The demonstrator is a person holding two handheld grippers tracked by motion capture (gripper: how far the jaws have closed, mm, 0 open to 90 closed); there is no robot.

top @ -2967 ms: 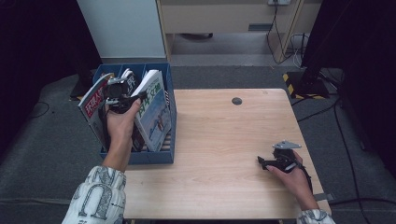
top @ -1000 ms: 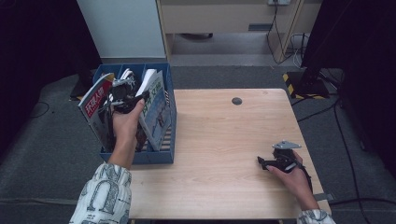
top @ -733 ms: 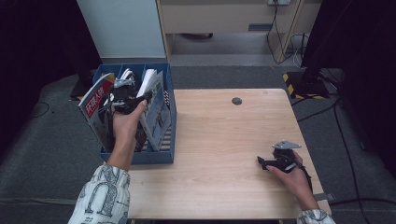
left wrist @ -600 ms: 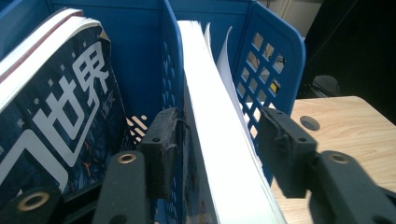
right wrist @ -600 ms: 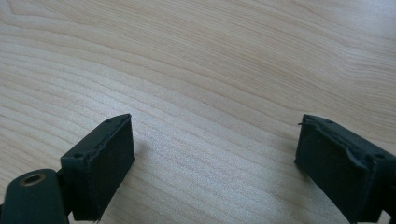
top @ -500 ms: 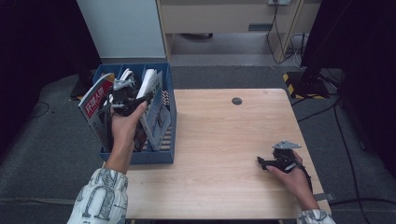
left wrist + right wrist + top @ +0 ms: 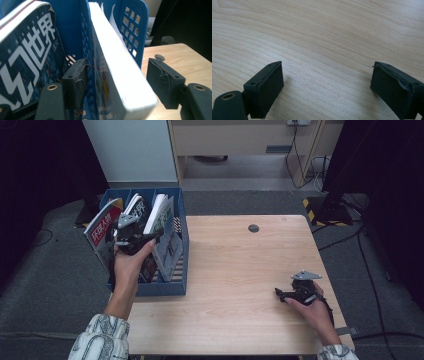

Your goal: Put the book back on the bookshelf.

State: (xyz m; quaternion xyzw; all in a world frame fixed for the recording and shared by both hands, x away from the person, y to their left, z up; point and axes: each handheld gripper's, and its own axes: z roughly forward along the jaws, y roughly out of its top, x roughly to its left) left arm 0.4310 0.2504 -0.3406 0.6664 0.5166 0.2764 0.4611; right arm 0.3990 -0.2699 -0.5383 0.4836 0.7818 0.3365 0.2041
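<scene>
My high view sits above the near edge of the table, looking forward and down, taking in the whole top and the blue file box at its nine o'clock edge. My left gripper view is very close, looking along its jaws past a white book in the box toward the table's far side; both share the round grommet. My right gripper view faces down, close over bare wood.

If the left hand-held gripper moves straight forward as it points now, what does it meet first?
Probably the white book: it already stands between the open jaws of the left hand-held gripper. Behind it is the blue bin.
</scene>
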